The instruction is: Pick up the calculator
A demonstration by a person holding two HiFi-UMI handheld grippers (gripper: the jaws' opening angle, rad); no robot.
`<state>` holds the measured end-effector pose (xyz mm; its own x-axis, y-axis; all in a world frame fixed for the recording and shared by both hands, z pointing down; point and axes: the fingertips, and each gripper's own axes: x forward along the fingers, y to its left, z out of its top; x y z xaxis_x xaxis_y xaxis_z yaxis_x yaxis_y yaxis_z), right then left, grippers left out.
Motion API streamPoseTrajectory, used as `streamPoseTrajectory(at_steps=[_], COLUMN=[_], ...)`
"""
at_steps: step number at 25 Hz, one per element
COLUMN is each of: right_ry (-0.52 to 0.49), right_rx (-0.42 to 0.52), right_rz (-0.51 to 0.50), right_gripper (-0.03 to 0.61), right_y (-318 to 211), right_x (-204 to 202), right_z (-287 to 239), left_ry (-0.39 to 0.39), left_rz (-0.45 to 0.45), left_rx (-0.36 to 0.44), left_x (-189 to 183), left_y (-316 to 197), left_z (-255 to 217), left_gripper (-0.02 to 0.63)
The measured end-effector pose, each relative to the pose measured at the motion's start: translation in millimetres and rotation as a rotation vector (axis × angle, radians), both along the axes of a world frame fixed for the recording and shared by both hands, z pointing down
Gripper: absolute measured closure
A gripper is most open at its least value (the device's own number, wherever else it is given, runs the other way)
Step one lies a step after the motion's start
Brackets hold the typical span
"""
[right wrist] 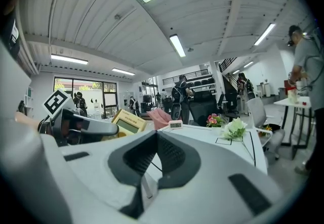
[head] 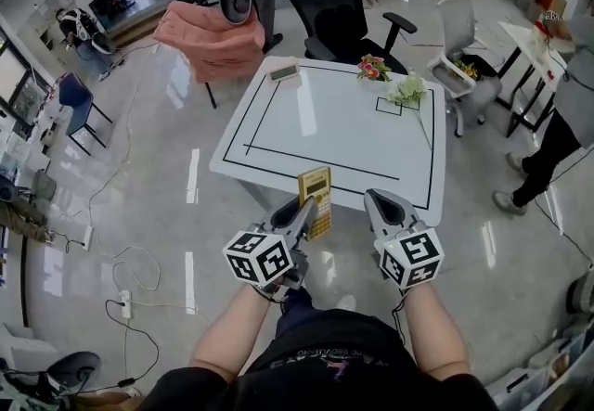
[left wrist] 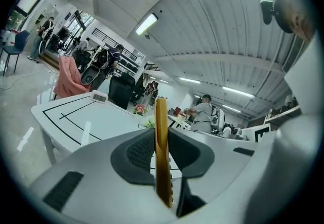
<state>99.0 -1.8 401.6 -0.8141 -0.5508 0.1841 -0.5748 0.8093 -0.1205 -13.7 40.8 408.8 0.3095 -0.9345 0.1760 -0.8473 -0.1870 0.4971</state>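
A gold calculator (head: 316,198) stands upright in my left gripper (head: 306,211), held just in front of the white table's near edge (head: 306,182). In the left gripper view the calculator (left wrist: 161,152) shows edge-on, pinched between the two dark pads. The right gripper view catches its display face (right wrist: 127,123) to the left. My right gripper (head: 383,208) hangs beside it to the right, shut with nothing between its pads (right wrist: 147,157), which meet.
On the white table sit a small digital clock (head: 283,72) at the far left, pink flowers (head: 373,68) and a white flower bunch (head: 407,90) at the far right. Office chairs (head: 339,1) and a pink-draped chair (head: 212,38) stand behind. A person (head: 557,131) stands at right.
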Motion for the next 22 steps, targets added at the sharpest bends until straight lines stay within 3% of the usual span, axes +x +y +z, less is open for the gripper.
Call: streamPoseTrajectory(at_steps=[22], right_ry=[-0.021], right_rx=[0.009], right_rz=[0.009], right_gripper=[0.577], right_y=[2.4], right_x=[3.4], right_z=[-6.5], left_ry=[-0.025], left_rz=[0.017], left_rx=[0.008], left_x=[4.8], left_y=[-1.2], left_z=[-8.4], left_gripper=[0.535])
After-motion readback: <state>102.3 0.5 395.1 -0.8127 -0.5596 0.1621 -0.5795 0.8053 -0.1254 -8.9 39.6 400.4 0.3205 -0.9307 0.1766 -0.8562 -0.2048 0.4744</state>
